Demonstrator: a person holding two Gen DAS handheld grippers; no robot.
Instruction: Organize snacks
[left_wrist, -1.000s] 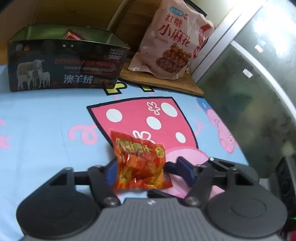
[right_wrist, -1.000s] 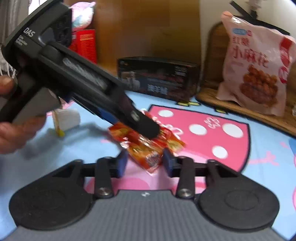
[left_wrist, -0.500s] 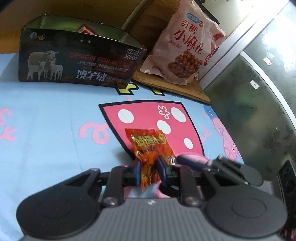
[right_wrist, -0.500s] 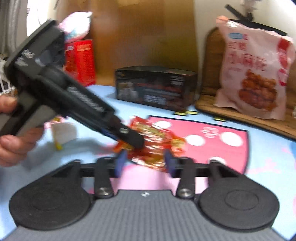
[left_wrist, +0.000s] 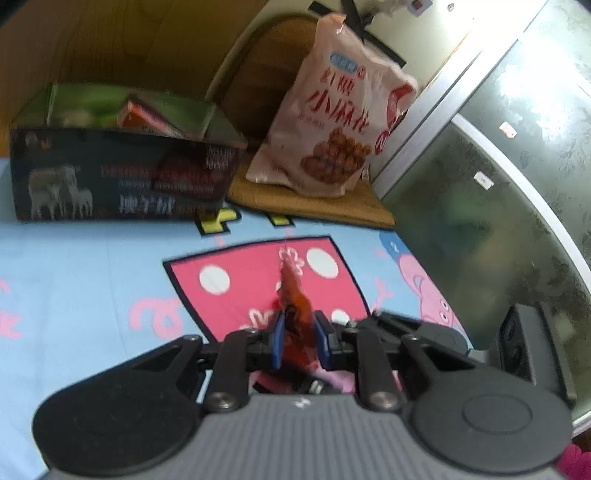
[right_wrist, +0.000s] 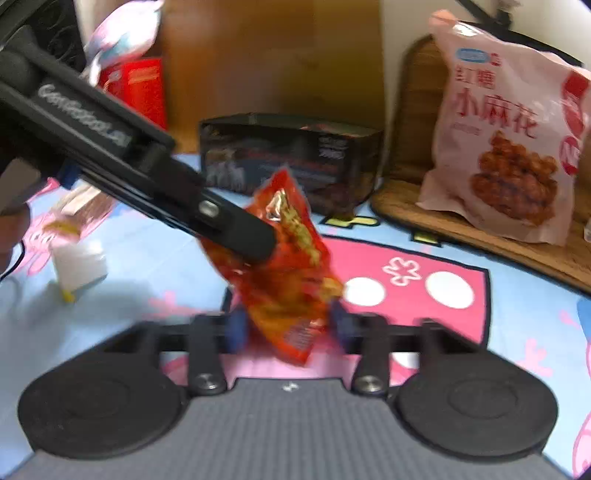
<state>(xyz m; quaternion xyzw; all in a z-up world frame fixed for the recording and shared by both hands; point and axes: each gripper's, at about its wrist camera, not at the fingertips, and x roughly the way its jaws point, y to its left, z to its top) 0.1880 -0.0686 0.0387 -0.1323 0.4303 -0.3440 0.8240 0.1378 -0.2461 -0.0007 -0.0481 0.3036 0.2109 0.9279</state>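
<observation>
Crinkly red foil, the small snack packet (right_wrist: 288, 266) hangs clear of the cartoon mat (left_wrist: 92, 266), clenched by one edge in the left gripper (left_wrist: 298, 343); the right gripper (right_wrist: 286, 328) brackets its lower end, jaws just narrowed, pads apparently not pressing. Slippery wrapping could slide free on the way to the dark box (left_wrist: 122, 177). Counted: one packet, one box, one large pink bag (left_wrist: 332, 122).

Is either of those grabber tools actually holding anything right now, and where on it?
Yes. The left gripper is shut on the red snack packet, pinching one end, so it hangs above the cartoon mat. The right gripper's jaws flank it without pressing.
</observation>
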